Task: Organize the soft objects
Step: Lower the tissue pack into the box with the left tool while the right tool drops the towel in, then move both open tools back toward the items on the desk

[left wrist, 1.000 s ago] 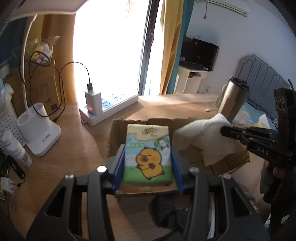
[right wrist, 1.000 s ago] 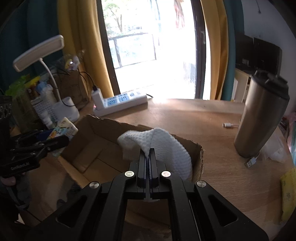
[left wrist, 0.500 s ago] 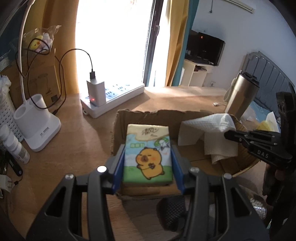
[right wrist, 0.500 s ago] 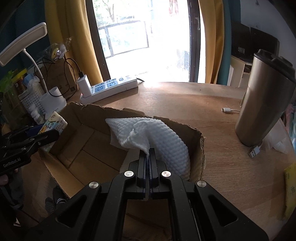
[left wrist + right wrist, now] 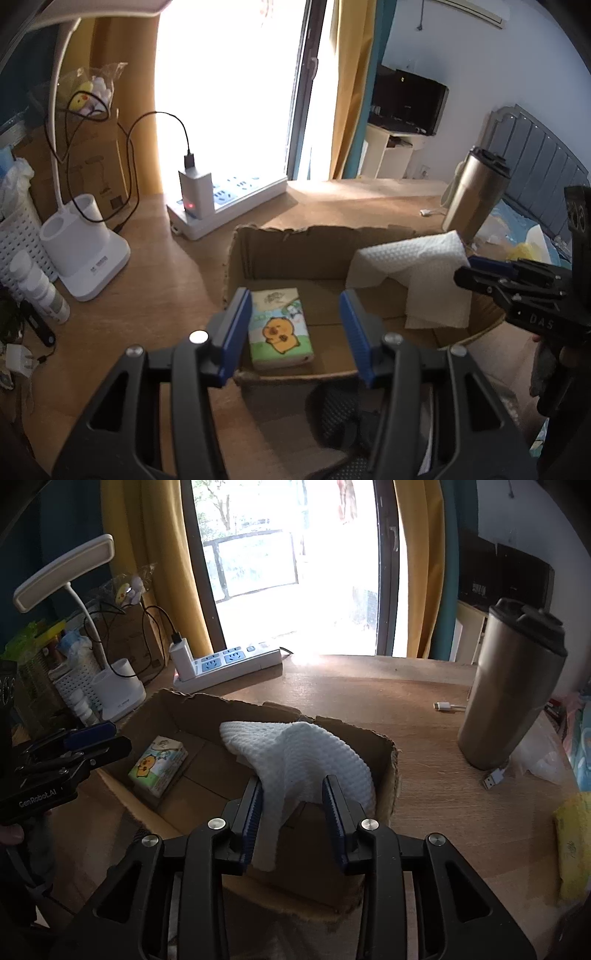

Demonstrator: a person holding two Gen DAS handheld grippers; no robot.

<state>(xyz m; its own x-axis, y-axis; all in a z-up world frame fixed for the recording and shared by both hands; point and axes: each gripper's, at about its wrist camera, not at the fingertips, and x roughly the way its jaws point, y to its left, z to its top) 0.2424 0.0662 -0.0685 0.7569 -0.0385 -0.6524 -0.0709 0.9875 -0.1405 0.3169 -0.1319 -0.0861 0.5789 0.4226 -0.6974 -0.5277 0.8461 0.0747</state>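
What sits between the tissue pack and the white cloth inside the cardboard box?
Only bare box floor lies between the tissue pack and the white cloth. The right wrist view shows it best.

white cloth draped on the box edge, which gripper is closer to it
Right. The right gripper straddles the white cloth, jaws just opened; the left gripper is across the box, above the tissue pack.

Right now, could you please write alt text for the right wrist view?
The right gripper, jaws just opened, straddles a white cloth draped over the cardboard box rim; a tissue pack lies inside.
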